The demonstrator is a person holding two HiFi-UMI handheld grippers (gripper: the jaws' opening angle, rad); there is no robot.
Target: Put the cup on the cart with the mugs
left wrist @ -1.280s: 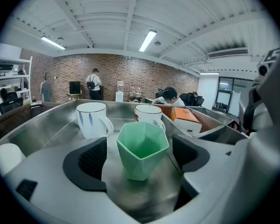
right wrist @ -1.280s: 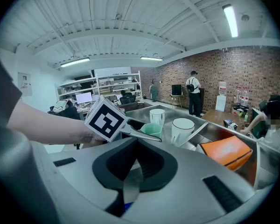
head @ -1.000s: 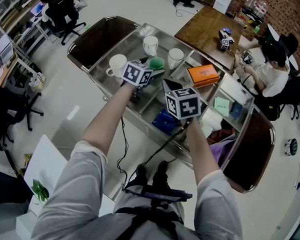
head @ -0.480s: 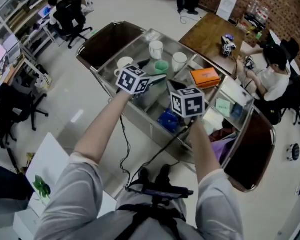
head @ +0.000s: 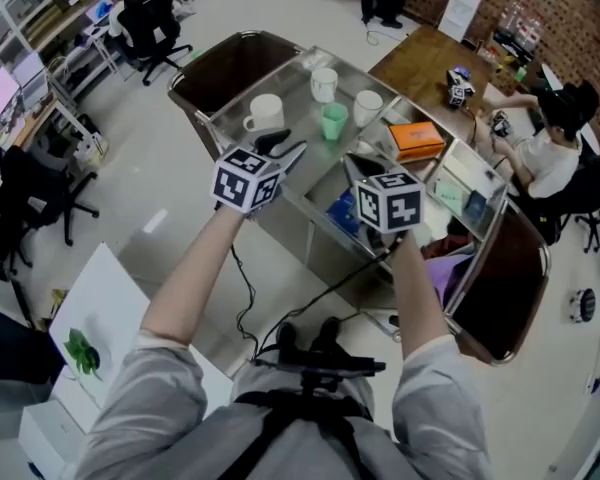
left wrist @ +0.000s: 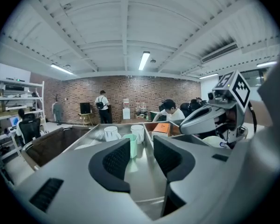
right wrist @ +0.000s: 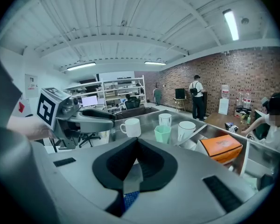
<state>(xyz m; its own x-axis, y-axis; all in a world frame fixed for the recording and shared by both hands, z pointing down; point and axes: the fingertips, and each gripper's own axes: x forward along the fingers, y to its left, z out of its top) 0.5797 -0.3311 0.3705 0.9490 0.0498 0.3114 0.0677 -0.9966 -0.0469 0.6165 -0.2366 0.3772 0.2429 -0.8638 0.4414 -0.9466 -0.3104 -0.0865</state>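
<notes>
The green cup (head: pixel 333 121) stands upright on the steel cart (head: pixel 302 158), among three white mugs (head: pixel 265 111) (head: pixel 324 83) (head: pixel 366 106). My left gripper (head: pixel 288 152) hovers over the cart's near edge, short of the cup. Its jaws are closing with a gap still between them and nothing in it. In the left gripper view the left gripper (left wrist: pixel 142 146) points at the green cup (left wrist: pixel 131 143), which stands well beyond the fingertips. My right gripper (head: pixel 364 165) hangs over the cart's middle compartments. The right gripper (right wrist: pixel 135 146) is shut and empty, with the green cup (right wrist: pixel 163 134) ahead of it.
An orange box (head: pixel 414 138) lies in a compartment to the right of the mugs. Dark bins (head: pixel 230 63) (head: pixel 505 293) hang at both cart ends. A wooden table (head: pixel 420 63) and a seated person (head: pixel 540 153) are beyond the cart. Office chairs (head: pixel 152 18) stand far left.
My left gripper has drawn back from the green cup toward me, leaving it standing among the mugs, and its jaws have narrowed. The right gripper has pulled back slightly too.
</notes>
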